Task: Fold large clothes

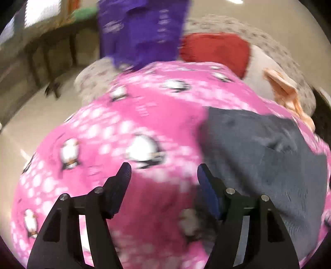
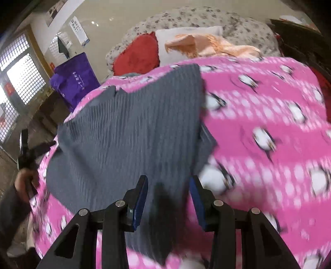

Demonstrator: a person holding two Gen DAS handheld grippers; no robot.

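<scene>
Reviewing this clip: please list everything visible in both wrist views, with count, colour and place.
grey garment: 1, grey ribbed, lying on the blanket
blanket: 1, pink with penguin print, covering the bed
red cushion: 1, red, at the far end
white pillow: 1, white, beside the cushion
orange cloth: 1, peach-orange, on the pillow
purple bag: 1, purple, at the bed's far left
floral bedding: 1, white-grey, farthest back
left gripper: 1, black, open above the blanket
right gripper: 1, black, open over the garment

The garment (image 2: 124, 132) lies on the blanket (image 2: 258, 124). Behind the blanket, a cushion (image 2: 136, 53) sits left of a pillow (image 2: 165, 41).
</scene>
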